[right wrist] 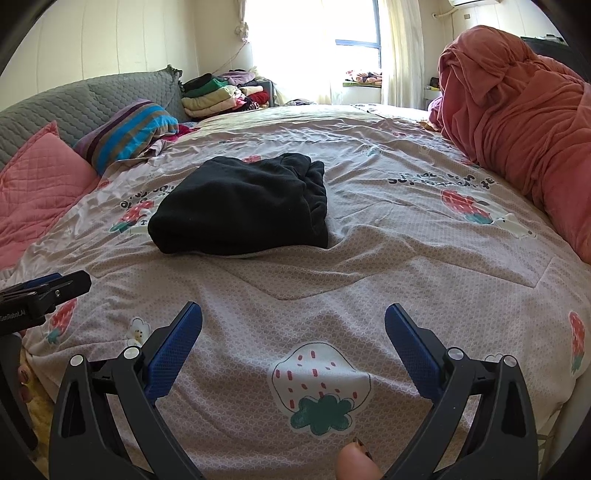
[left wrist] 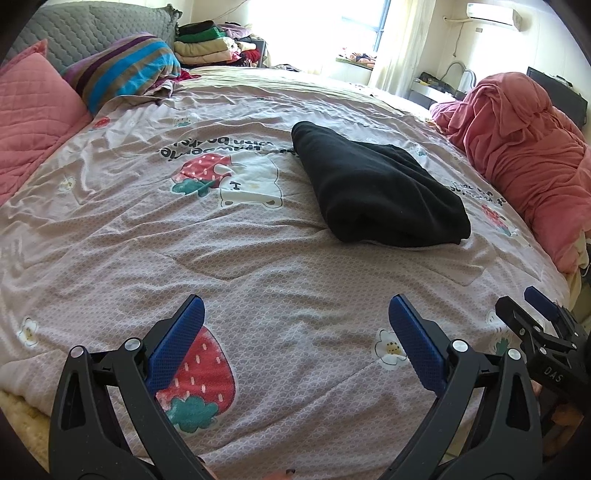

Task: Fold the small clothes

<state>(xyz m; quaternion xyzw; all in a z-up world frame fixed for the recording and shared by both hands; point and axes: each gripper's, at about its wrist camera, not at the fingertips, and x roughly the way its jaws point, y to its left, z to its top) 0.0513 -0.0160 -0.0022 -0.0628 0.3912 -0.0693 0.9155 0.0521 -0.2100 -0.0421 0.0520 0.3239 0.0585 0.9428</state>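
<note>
A black garment (left wrist: 380, 192) lies folded into a compact bundle on the pink strawberry-print bedspread (left wrist: 258, 266), in the middle of the bed. It also shows in the right wrist view (right wrist: 243, 206). My left gripper (left wrist: 295, 306) is open and empty, held above the near part of the bedspread, well short of the garment. My right gripper (right wrist: 293, 314) is open and empty too, also near the bed's front edge. The right gripper shows at the right edge of the left wrist view (left wrist: 532, 317), and the left gripper at the left edge of the right wrist view (right wrist: 48, 286).
A bundled red-pink quilt (left wrist: 524, 147) lies along the right side of the bed. Pink quilted pillows (left wrist: 33, 122) and a striped pillow (left wrist: 125, 70) sit at the left by the grey headboard (left wrist: 92, 29). A pile of folded clothes (left wrist: 210, 44) stands at the far end.
</note>
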